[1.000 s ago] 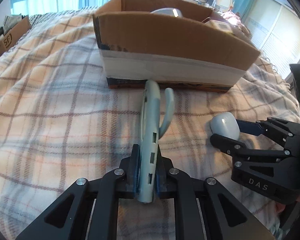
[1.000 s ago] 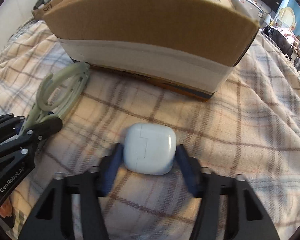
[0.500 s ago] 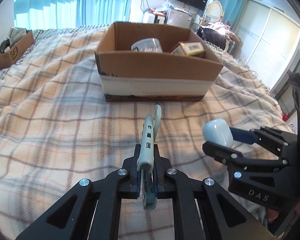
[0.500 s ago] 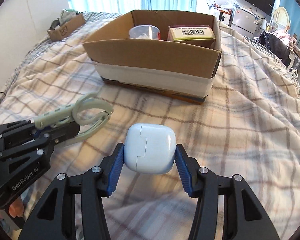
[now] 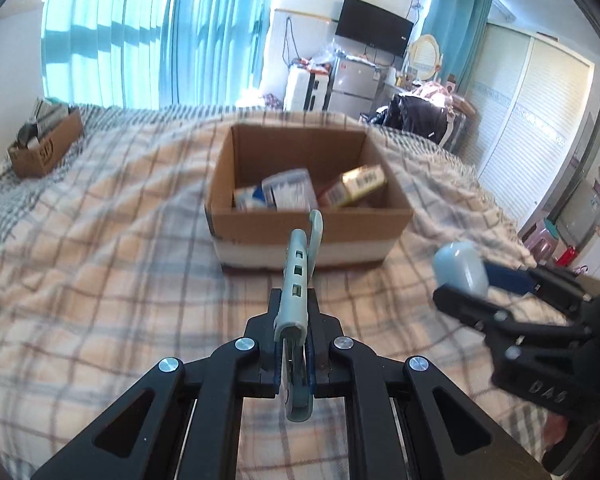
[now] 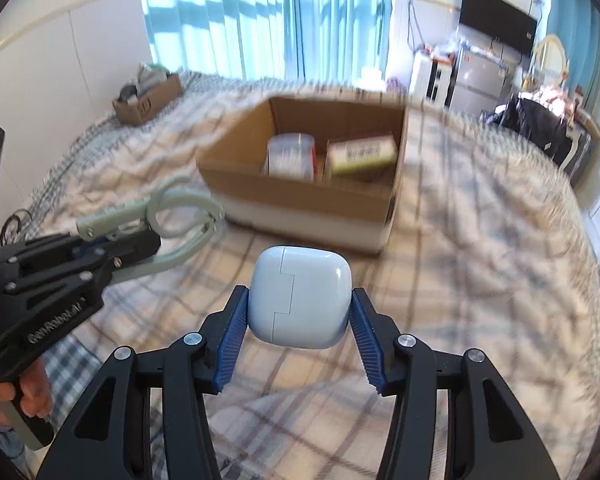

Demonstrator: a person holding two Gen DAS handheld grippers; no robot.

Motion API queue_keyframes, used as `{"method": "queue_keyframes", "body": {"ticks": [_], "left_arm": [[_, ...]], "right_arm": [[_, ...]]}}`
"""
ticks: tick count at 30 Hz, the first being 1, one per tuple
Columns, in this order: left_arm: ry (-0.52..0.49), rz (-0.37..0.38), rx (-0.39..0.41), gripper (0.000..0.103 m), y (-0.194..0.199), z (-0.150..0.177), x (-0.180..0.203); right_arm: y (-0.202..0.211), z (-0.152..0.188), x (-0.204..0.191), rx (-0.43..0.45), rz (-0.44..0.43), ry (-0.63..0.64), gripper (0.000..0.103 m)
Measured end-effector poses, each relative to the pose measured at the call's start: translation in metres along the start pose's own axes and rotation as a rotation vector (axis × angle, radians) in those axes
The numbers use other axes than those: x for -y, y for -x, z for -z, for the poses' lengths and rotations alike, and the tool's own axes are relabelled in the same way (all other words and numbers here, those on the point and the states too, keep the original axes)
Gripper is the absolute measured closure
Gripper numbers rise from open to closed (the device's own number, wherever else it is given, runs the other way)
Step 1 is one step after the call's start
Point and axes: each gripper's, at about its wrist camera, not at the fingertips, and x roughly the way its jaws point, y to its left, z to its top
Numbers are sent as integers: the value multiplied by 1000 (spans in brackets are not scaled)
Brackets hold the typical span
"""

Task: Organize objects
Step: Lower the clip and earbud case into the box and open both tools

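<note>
My left gripper (image 5: 296,344) is shut on a pale green carabiner clip (image 5: 298,276), held edge-on above the bed; from the right wrist view the clip (image 6: 168,210) shows its ring and gate, sticking out of the left gripper (image 6: 112,246). My right gripper (image 6: 298,320) is shut on a white rounded earbuds case (image 6: 298,296), its blue pads pressing both sides; the case (image 5: 462,268) also shows at the right of the left wrist view. An open cardboard box (image 5: 312,224) stands ahead on the plaid blanket, holding a clear tub (image 6: 290,156) and a barcoded carton (image 6: 360,154).
The plaid blanket (image 5: 100,280) covers the bed all around the box. A small cardboard box (image 5: 44,144) of odds and ends sits at the far left edge. A hand (image 6: 16,396) grips the left tool's handle. Furniture and a wall screen stand behind the bed.
Both grippers have risen off the blanket with the clip and the case held in them. The box now shows from above, with its contents visible.
</note>
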Motion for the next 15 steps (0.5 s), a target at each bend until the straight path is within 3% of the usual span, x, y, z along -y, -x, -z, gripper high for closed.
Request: {"method": "queue_keyframes", "body": {"ticks": [8,15], "left_arm": [[-28,9,61,95,-5,-59,2],[-54,5,90,95,-43,-113,0]], "right_arm": [[14,-66,8,119,23,36,53],[-12,-123,27,178,39,30,53]]}}
